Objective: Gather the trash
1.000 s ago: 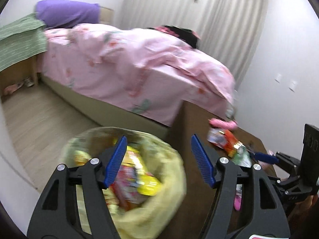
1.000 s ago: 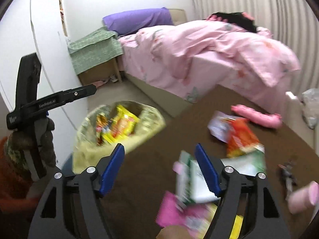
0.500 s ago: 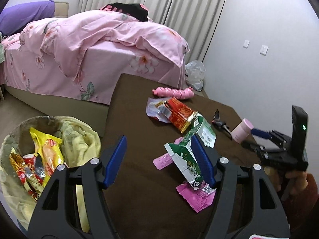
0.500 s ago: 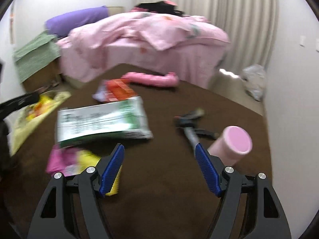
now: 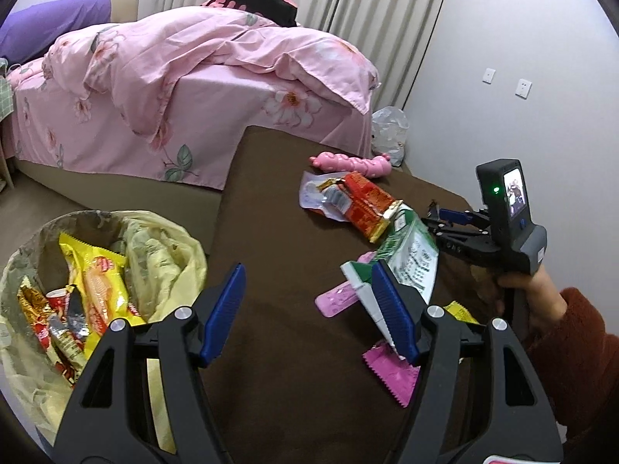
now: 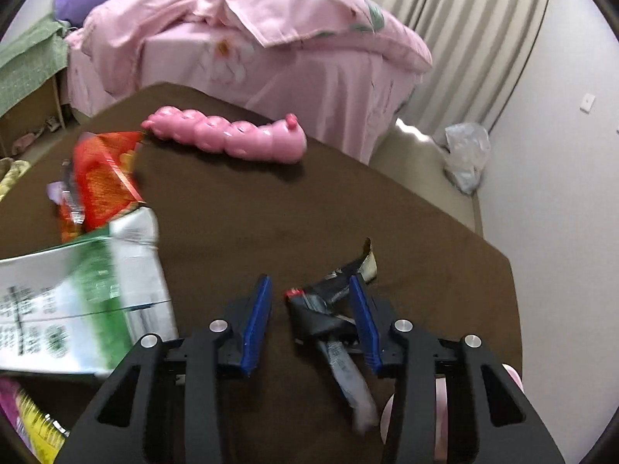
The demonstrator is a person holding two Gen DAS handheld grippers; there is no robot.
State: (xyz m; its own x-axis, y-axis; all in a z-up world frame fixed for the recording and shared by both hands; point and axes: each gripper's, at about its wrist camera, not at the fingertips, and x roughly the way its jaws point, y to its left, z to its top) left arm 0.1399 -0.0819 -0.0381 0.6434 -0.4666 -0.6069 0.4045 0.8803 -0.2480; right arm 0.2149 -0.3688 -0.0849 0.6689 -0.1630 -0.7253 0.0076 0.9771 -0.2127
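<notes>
Pink floral bed (image 5: 216, 77) fills the background, curtains (image 5: 387, 19) behind it. Brown table (image 5: 278, 255) in the foreground, foot of the bed just past its far edge.

Trash bin (image 5: 162, 247) with yellowish liner on the floor at the table's left edge, already loaded with yellow and red snack wrappers (image 5: 96, 290).

Left gripper (image 5: 309, 305) hovering over the near table edge, between bin and litter; blue pads spread wide, nothing between them.

Right gripper (image 6: 309, 317) low over the table's right part, fingers partly spread and straddling a crumpled dark foil wrapper (image 6: 329, 309) lying flat on the table. Pads not touching it from what shows; no pinch.

Green-and-white carton (image 6: 85, 297) lying flattened mid-table, left of the right gripper, blurred in the right wrist view. Red-orange snack bag (image 5: 363, 205) beyond it, overlapping a torn silver wrapper (image 5: 321, 197). Pink segmented caterpillar toy (image 6: 228, 135) near the far table edge, apart from the litter.

Pink sachet (image 5: 336, 297) flat beside the carton; magenta packet (image 5: 394, 375) with zigzag edge nearer, partly behind the left gripper's right finger. Yellow packet (image 5: 458, 311) peeking out near the right hand (image 5: 534, 294). Pink cylinder (image 6: 441, 394) at lower right of the right wrist view, mostly hidden by the gripper frame.
</notes>
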